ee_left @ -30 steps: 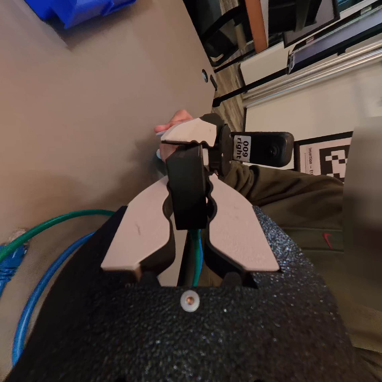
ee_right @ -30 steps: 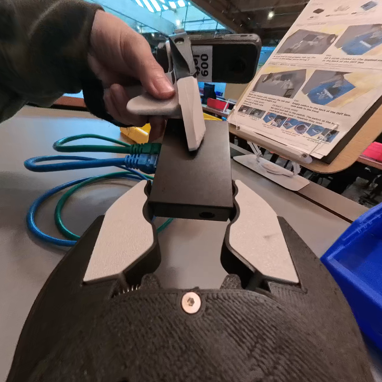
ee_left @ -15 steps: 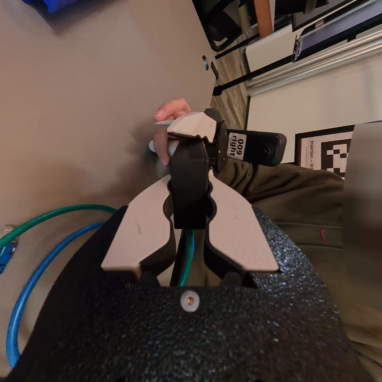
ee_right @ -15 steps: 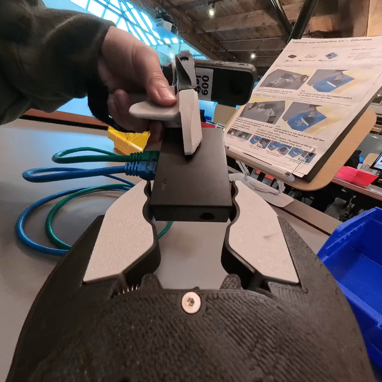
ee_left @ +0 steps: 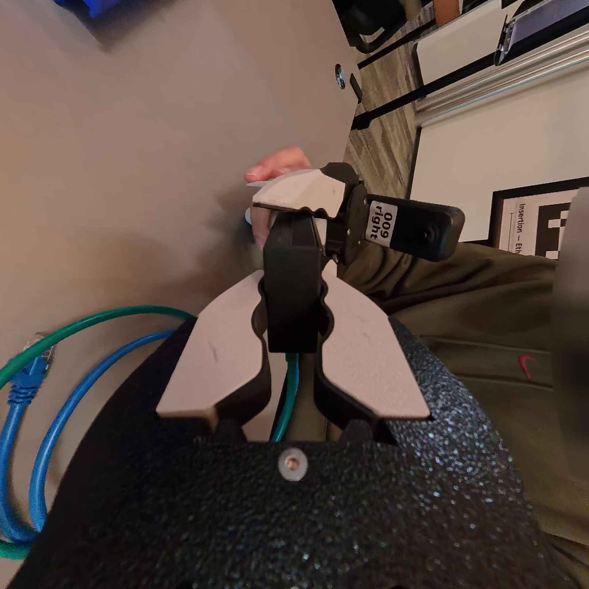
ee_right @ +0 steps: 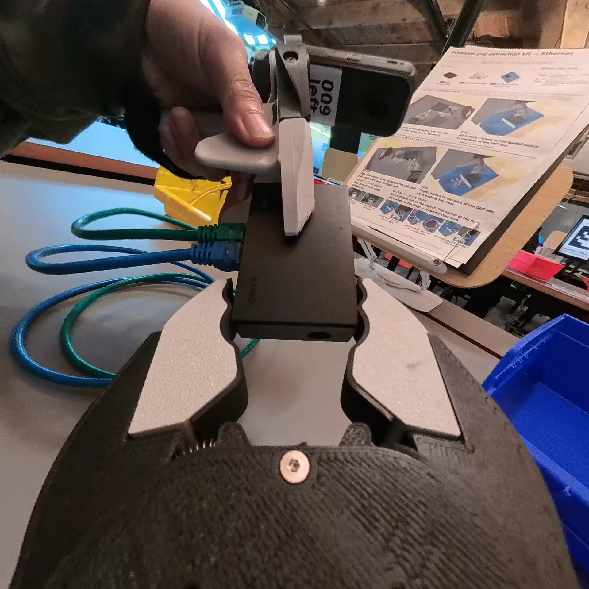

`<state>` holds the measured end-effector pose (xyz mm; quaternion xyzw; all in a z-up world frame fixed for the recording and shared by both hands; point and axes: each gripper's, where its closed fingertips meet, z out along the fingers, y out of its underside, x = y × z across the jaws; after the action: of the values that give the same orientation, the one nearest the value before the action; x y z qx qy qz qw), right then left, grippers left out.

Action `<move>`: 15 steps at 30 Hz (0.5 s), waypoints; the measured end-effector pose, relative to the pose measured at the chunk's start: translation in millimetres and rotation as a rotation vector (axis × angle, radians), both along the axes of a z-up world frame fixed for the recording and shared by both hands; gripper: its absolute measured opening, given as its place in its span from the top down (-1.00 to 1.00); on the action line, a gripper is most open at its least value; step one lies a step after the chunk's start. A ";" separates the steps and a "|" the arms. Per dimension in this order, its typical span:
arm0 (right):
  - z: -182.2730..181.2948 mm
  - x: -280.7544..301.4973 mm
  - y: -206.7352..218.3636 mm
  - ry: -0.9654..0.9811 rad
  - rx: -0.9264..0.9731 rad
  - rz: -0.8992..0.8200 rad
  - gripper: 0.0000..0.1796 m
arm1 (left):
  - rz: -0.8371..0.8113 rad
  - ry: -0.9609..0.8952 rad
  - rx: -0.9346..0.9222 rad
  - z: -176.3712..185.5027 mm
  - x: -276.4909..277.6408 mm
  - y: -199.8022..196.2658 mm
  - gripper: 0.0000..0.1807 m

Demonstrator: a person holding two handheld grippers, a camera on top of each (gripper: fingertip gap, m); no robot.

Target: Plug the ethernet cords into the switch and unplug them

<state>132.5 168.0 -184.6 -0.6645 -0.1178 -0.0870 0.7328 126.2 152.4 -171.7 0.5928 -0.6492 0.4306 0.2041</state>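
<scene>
Going from the left of the right wrist view, the green cord and the blue cord leave loose loops lying on the grey tabletop and run to their plugs, which sit side by side in the left edge of the black switch. The switch is held clear above the tabletop between both tools. The right gripper has its jaws clamped on the near end, one finger on each long side, and the left gripper has its jaws clamped across the thin faces of the far end. The switch looks like a small, rigid, smooth-sided box, probably light, so it should hold well by its flat sides but could slip if the squeeze eased. The cords look limp and springy; I would take them at the moulded plug boots, not along the cable, since the latch tabs are likely the fragile part. In the left wrist view a second blue plug lies free on the tabletop beside the loops. Behind the cords sits a yellow bin. Farther right an instruction sheet leans on a stand, and a blue bin stands just beside the right gripper, the nearest thing to bump.
</scene>
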 end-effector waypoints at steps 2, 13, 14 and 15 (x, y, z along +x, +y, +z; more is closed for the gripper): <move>0.4 -1.4 -0.1 0.003 0.003 0.013 0.19 | -0.007 0.004 -0.003 -1.9 -0.8 -1.7 0.70; 1.6 7.0 -1.2 0.115 -0.012 0.007 0.19 | 0.047 -0.087 -0.091 6.3 10.1 -0.4 0.68; 2.5 10.5 -2.0 0.142 -0.008 0.003 0.19 | 0.062 -0.113 -0.105 10.0 12.2 1.9 0.67; 2.8 13.2 -2.6 0.168 -0.009 0.004 0.19 | 0.079 -0.139 -0.120 14.3 14.0 5.0 0.65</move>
<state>145.7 165.4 -181.8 -0.6723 -0.0576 -0.0290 0.7375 140.2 157.3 -157.4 0.5733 -0.6109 0.5167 0.1766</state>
